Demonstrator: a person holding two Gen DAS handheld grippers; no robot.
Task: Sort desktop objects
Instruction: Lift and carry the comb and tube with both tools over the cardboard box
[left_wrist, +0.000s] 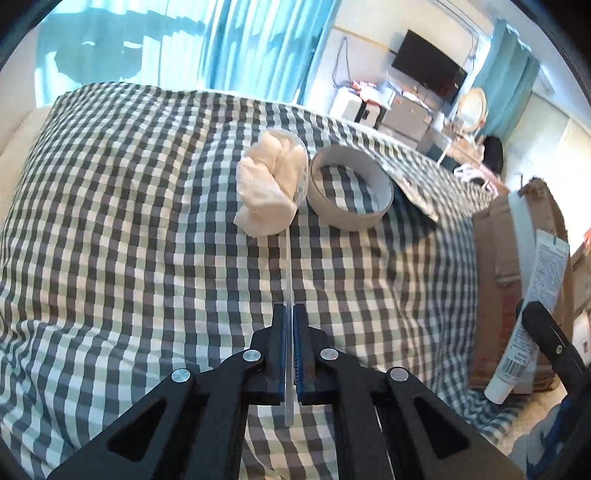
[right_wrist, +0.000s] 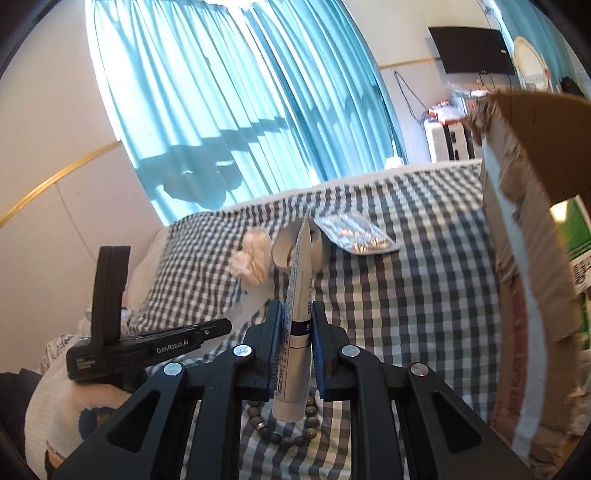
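Two black grippers hover over the checked bedcloth (left_wrist: 147, 221). The left gripper (left_wrist: 290, 314) pinches a thin clear plastic strip (left_wrist: 289, 266); the right gripper (right_wrist: 297, 314) clamps a smooth white tube (right_wrist: 295, 332). Crumpled tissue (left_wrist: 267, 184) lies beside a cardboard tape ring (left_wrist: 351, 184).

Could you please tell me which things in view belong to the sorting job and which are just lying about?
In the job: left gripper clamping clear strip; right gripper clamping tube; tape ring; tissue wad; foil pack; bead bracelet; cardboard box.

Lying about: curtains; television.
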